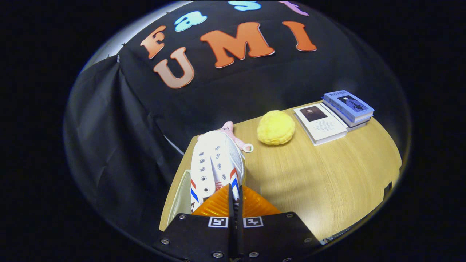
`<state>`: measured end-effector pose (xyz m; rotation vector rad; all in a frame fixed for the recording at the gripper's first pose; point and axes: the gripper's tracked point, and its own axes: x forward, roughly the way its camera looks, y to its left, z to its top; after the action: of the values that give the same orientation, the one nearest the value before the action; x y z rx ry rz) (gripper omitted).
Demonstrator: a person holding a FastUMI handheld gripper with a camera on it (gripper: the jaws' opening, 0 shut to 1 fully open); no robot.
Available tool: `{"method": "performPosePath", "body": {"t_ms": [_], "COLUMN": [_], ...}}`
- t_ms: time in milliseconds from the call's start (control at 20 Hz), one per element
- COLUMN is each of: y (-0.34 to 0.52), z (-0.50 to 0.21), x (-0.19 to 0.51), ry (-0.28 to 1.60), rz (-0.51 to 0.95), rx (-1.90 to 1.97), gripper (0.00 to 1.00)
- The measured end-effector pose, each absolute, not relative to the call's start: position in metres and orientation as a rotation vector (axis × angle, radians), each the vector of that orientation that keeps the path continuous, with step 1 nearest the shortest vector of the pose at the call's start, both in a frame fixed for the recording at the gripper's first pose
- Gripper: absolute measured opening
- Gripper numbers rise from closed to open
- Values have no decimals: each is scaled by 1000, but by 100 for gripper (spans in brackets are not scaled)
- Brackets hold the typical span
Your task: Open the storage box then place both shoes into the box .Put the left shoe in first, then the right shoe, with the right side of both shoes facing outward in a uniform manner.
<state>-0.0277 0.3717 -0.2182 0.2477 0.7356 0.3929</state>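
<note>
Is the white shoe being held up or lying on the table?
Held up. The gripper jaws are shut on the white shoe, whose toe points away, above the storage box beside the table.

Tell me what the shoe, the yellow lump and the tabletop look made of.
Shoe, pinched in the closed tool: white canvas-like cloth, matte, metal-looking eyelets.
Yellow lump: probably sponge or plush, from its bumpy matte surface.
Tabletop: light wood or wood-look laminate, faint grain, slight sheen.

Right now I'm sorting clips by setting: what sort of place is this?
Likely a staged recording booth, not a home: black cloth wall behind a wooden table with books, and a gripper shut on a white shoe.
</note>
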Motion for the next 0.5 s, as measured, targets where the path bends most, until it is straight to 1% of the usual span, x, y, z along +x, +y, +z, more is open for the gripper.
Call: {"method": "performPosePath", "body": {"t_ms": [250,500], "y": [412,418], "z": [-241,-270], "x": [-38,-45], "ry": [776,826], "rz": [495,514], "rx": [159,83], "gripper": [1,1]}}
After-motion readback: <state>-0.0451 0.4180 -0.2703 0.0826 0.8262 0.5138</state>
